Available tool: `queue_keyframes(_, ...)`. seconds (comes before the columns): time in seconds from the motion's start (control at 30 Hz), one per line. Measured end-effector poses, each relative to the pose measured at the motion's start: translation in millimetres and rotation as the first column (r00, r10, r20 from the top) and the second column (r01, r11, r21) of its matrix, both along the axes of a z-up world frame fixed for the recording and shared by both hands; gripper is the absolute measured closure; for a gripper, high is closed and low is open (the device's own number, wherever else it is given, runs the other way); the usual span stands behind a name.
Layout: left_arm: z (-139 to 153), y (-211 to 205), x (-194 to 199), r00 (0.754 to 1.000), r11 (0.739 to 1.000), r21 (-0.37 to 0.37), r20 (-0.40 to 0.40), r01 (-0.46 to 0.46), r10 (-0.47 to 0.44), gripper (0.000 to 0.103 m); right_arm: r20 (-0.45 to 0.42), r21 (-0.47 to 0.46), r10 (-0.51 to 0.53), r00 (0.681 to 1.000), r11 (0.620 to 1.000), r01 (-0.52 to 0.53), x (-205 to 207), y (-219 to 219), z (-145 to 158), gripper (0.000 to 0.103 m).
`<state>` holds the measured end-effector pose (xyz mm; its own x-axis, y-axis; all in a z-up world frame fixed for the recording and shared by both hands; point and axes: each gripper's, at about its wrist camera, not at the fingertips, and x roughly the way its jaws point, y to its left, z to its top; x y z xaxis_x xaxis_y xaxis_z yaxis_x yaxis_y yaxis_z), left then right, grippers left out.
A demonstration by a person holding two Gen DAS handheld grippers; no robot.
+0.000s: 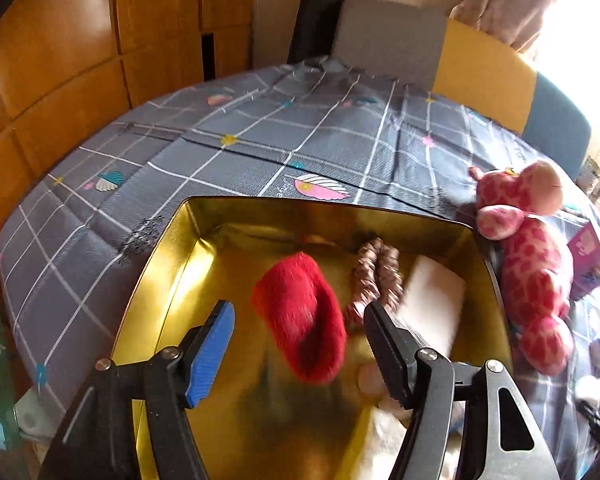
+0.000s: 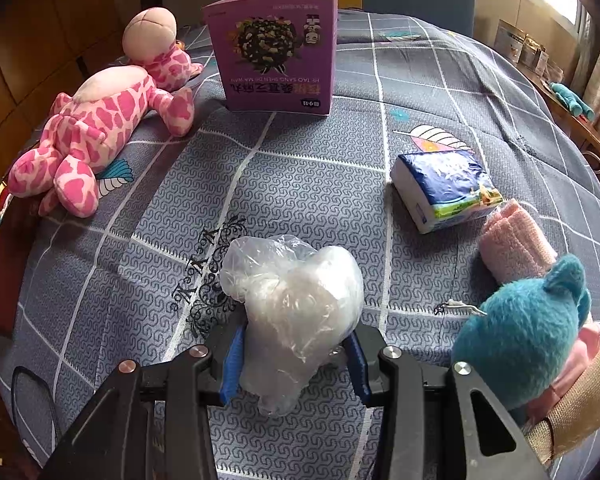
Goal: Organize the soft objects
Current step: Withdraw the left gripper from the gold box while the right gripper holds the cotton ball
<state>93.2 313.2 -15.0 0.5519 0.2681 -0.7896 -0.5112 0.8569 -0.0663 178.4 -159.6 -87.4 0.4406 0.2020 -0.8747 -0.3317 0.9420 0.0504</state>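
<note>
My left gripper (image 1: 300, 344) is open above a gold metal tin (image 1: 188, 248) on the bed. A red fuzzy item (image 1: 304, 316) lies in the tin between the fingers, untouched as far as I can tell. A brown scrunchie (image 1: 376, 276) and a white pad (image 1: 432, 300) lie beside it in the tin. My right gripper (image 2: 294, 364) is shut on a clear plastic bag of white stuffing (image 2: 296, 304). A pink spotted giraffe plush (image 2: 96, 120) lies at the left, also in the left wrist view (image 1: 532, 264).
A purple box (image 2: 276, 48) stands at the back of the grey checked bedspread (image 2: 308, 168). A tissue pack (image 2: 444, 188), a pink rolled towel (image 2: 516, 244) and a teal plush (image 2: 528, 332) lie at the right. Wooden wardrobe (image 1: 60, 60) stands left of the bed.
</note>
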Motion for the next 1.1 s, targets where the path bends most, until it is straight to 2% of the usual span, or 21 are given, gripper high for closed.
queue_keyframes(0.13,12.4,-20.7,-31.7,0.998,1.000,0.024,0.058,0.011,-0.013,0.035,0.006,-0.009,0.003,1.000,1.000,-0.003,-1.2,1.7,0.1,0.060)
queue_keyframes(0.33,26.8,-57.9,-67.4,0.991,0.994,0.085,0.106,0.067,-0.076,0.034,0.018,-0.028,0.010,1.000,1.000,-0.010,-2.4,4.1,1.1,0.060)
queue_keyframes(0.53,36.6,-81.8,-92.9,0.985,0.993,0.085,0.144,0.088,-0.099,0.033,0.026,-0.040,0.016,1.000,0.999,-0.015,-3.6,5.6,2.1,0.060)
queue_keyframes(1.1,29.6,-99.5,-125.7,0.985,0.991,0.080,0.127,0.111,-0.120,0.032,0.049,-0.071,0.032,0.998,0.997,-0.029,-7.3,7.1,3.3,0.060)
